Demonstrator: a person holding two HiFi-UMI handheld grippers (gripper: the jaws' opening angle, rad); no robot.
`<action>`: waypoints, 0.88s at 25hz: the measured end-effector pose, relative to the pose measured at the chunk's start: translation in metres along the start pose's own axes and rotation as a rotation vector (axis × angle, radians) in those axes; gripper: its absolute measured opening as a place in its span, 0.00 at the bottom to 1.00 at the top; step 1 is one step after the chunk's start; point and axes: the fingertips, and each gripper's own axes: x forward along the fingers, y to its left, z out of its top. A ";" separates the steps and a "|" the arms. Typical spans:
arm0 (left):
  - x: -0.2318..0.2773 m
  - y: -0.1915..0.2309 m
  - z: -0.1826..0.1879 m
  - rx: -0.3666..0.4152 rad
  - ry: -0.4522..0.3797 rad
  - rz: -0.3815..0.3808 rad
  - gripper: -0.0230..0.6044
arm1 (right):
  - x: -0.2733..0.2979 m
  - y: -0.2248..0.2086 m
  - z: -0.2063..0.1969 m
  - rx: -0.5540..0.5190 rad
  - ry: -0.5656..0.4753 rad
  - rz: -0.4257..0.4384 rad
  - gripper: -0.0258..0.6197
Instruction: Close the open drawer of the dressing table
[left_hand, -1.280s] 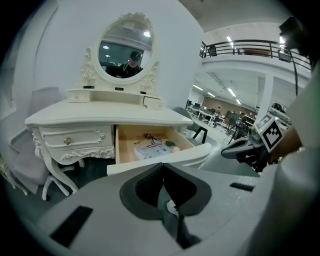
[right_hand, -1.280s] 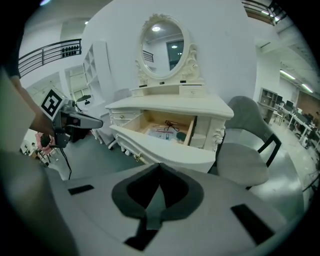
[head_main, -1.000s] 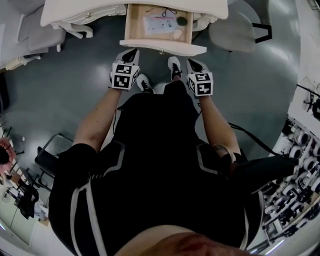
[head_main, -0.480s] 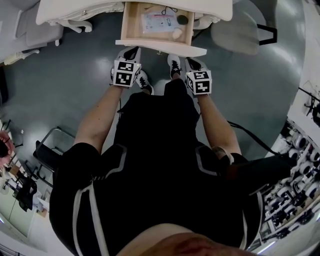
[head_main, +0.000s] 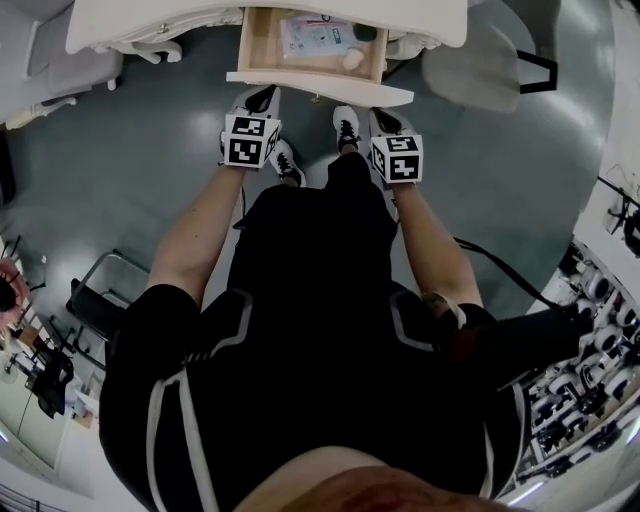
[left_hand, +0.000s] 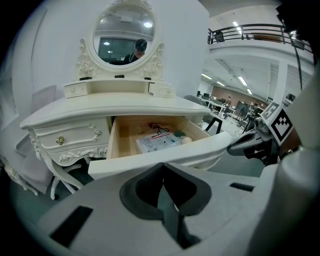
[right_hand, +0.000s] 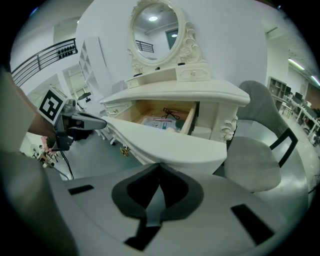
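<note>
The white dressing table (head_main: 130, 25) runs along the top of the head view. Its wooden drawer (head_main: 262, 45) stands pulled out, with its white front (head_main: 320, 88) toward me. Inside lie a printed packet (left_hand: 159, 142), a black cable, a green round thing and a pale oval thing. My left gripper (head_main: 262, 100) is shut and empty, its tips just short of the drawer front's left part (left_hand: 150, 160). My right gripper (head_main: 385, 122) is also shut and empty, close below the front's right part (right_hand: 170, 142). Whether either one touches the front, I cannot tell.
A grey chair (head_main: 470, 65) stands right of the table and shows close by in the right gripper view (right_hand: 255, 165). An oval mirror (left_hand: 125, 30) tops the table. My shoes (head_main: 347, 130) are on the grey floor under the drawer. Shelving with gear (head_main: 600, 300) lines the right edge.
Both grippers have moved forward, closer to the drawer front, and the table has shifted up in the head view. The drawer is still open. Both grippers stay shut.
</note>
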 end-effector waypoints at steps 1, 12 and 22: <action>0.003 0.001 0.002 -0.002 0.003 0.005 0.04 | 0.002 -0.001 0.002 0.003 0.000 0.005 0.05; 0.007 0.006 0.029 -0.048 -0.012 0.028 0.04 | 0.029 -0.032 0.042 0.014 -0.038 0.015 0.05; 0.001 0.017 0.056 -0.073 -0.038 0.053 0.04 | 0.055 -0.051 0.083 0.001 -0.083 0.006 0.05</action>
